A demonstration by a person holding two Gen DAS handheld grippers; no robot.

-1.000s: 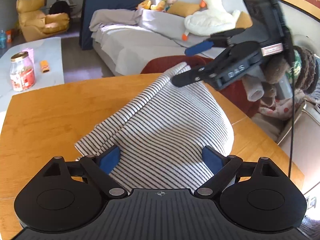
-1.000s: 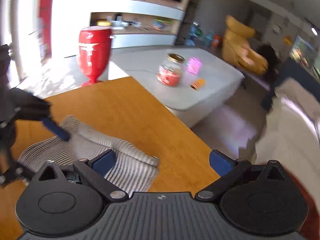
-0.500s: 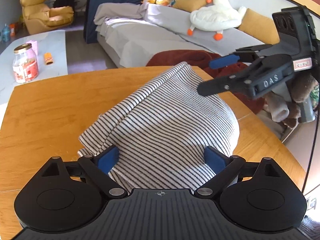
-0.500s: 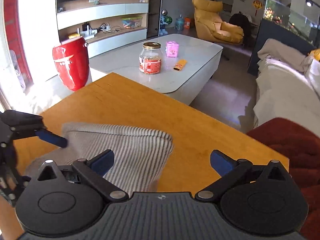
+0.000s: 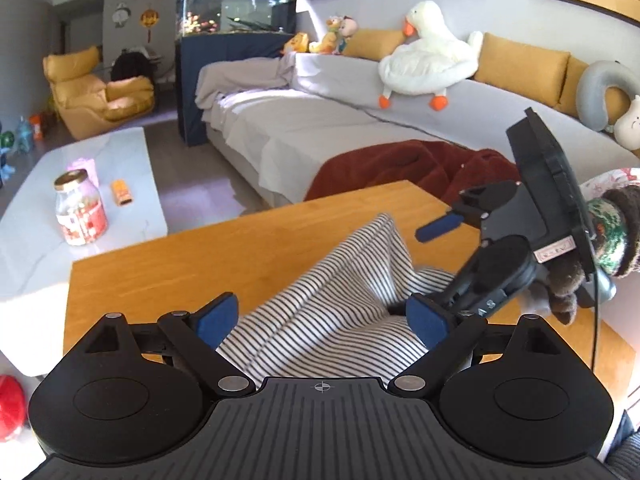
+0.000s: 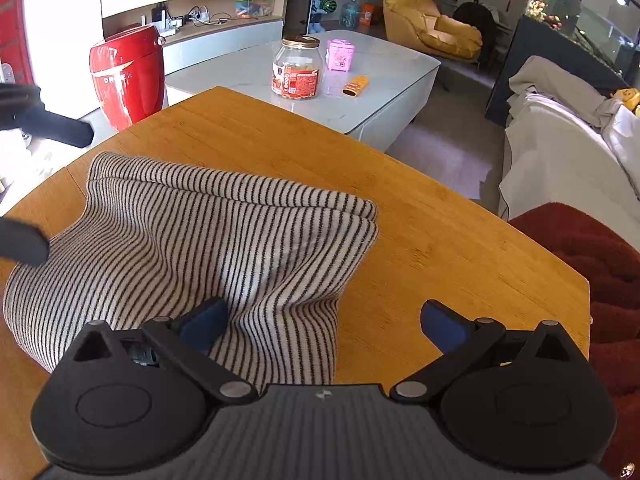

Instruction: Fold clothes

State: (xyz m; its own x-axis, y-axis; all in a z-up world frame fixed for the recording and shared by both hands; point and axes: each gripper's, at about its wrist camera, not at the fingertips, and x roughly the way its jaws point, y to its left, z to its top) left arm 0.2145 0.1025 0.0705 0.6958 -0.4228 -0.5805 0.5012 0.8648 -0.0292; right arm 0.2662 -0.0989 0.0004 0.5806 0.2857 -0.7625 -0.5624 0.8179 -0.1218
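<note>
Left tongs (image 5: 322, 320) low over the near end of the striped garment (image 5: 332, 320), blue pads spread wide, cloth running between them but nothing pinched. That garment lies in a soft heap on the wooden desk (image 5: 168, 264), its far tip pointing toward the sofa.

Across to the right tongs (image 6: 322, 322), also gaping: the left pad presses into a dimple in the fabric, the right pad hangs over bare desk past the garment's edge. In the left camera the right tongs (image 5: 430, 272) come in from the side, one pad lifted clear above the cloth, the other lost behind the left tongs' own pad.

My read is that a fold is being set up. To do it well, both tongs should close on a single clean edge, not a bunch, then lift just enough to carry it over evenly and keep the stripes parallel; otherwise the knit will sag and twist.

The cloth is a ribbed knit, cream with thin dark stripes, thick and limp. It has rounded doubled edges and a deep crease where it is pressed. The desk is smooth, warm-toned wood with a curved edge.
</note>
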